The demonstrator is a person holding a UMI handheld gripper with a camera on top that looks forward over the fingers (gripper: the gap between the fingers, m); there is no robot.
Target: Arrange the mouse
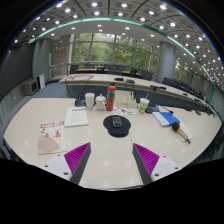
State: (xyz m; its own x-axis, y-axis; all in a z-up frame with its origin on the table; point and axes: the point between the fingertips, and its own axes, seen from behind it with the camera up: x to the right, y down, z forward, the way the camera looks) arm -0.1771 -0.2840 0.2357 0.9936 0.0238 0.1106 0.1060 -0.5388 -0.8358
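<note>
So the mouse [117,122] is sitting on a round dark mouse pad [116,126] mid-worktop [110,160], just in front of the red bottle [110,97]. The hand-held gripper [110,157] hangs short of the pad, fingers spread and empty. Looks like nothing's been grabbed yet, so the arranging is still to do.

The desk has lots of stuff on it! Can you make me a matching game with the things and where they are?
Things:
1. mouse
2. red bottle
3. blue item
4. white tray

Places:
A. right of the mouse pad
B. on the round black mouse pad
C. left of the mouse pad
D. standing behind the mouse pad

Pairs: 1-B, 2-D, 3-A, 4-C

The tongs are open, holding nothing.
</note>
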